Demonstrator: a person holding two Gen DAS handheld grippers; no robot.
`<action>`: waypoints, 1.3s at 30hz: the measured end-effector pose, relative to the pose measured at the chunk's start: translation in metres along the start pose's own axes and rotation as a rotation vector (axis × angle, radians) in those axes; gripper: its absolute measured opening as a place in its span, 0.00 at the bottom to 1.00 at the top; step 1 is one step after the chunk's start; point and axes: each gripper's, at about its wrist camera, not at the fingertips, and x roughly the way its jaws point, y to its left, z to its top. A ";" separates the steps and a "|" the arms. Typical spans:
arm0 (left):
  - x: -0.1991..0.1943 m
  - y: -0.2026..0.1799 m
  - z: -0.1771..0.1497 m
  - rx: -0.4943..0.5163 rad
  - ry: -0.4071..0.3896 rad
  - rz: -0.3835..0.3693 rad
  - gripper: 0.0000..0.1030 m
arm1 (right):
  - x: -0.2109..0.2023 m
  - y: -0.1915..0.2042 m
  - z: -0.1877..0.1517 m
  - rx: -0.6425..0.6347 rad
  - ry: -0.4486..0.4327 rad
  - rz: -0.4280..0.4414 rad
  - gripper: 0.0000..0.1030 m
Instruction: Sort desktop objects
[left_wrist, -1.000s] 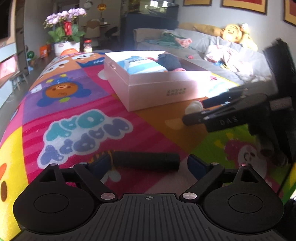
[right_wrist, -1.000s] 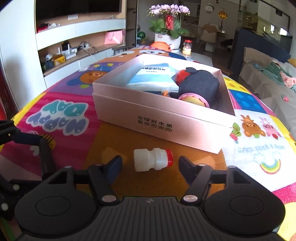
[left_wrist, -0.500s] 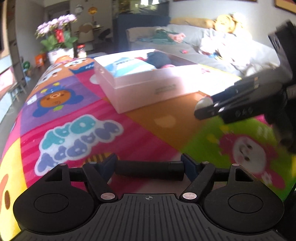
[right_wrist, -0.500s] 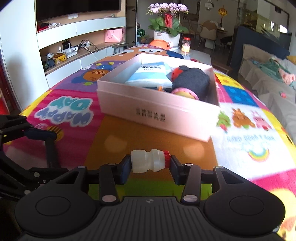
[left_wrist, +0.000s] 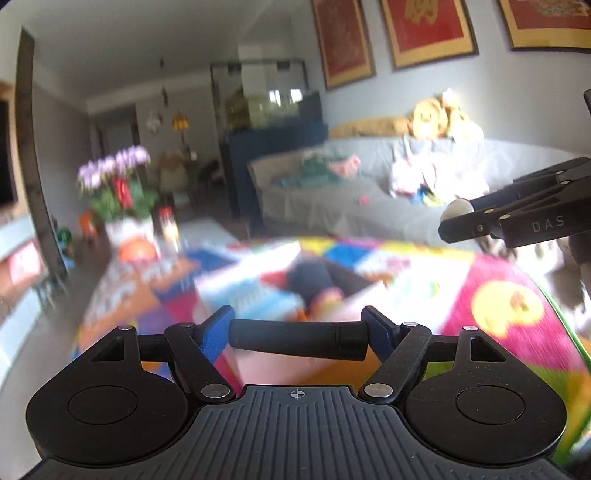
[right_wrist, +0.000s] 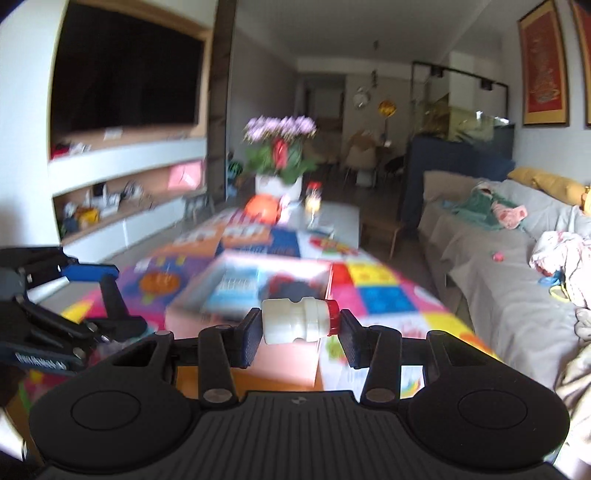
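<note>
Bright cartoon squares cover the play mat (right_wrist: 384, 291) on the table, with an open pink box (right_wrist: 243, 295) on it, purple flowers (right_wrist: 279, 147) at the far end and a grey sofa (right_wrist: 491, 266) to the right. Held up over the mat, the left gripper (left_wrist: 297, 334) squeezes a black tube (left_wrist: 295, 335) lying sideways between its blue pads. Beside it the right gripper (right_wrist: 297, 332) squeezes a small white bottle (right_wrist: 295, 320), also sideways, red cap pointing right.

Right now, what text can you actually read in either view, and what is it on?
"DAS": on the right gripper, side view, left wrist camera.
White lettering on the left gripper, right wrist view: too blurred.
Pink cardboard box and colourful cartoon play mat: print blurred, unreadable.
Red framed wall pictures: unreadable.
</note>
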 end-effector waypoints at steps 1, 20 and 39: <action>0.007 0.001 0.009 0.012 -0.018 0.007 0.78 | 0.005 -0.002 0.010 0.015 -0.019 0.008 0.43; 0.086 0.031 -0.059 -0.215 0.211 0.117 1.00 | 0.102 -0.018 0.015 0.142 0.033 0.000 1.00; 0.099 0.007 -0.090 -0.307 0.343 0.251 1.00 | 0.130 0.003 -0.106 0.112 0.357 -0.150 1.00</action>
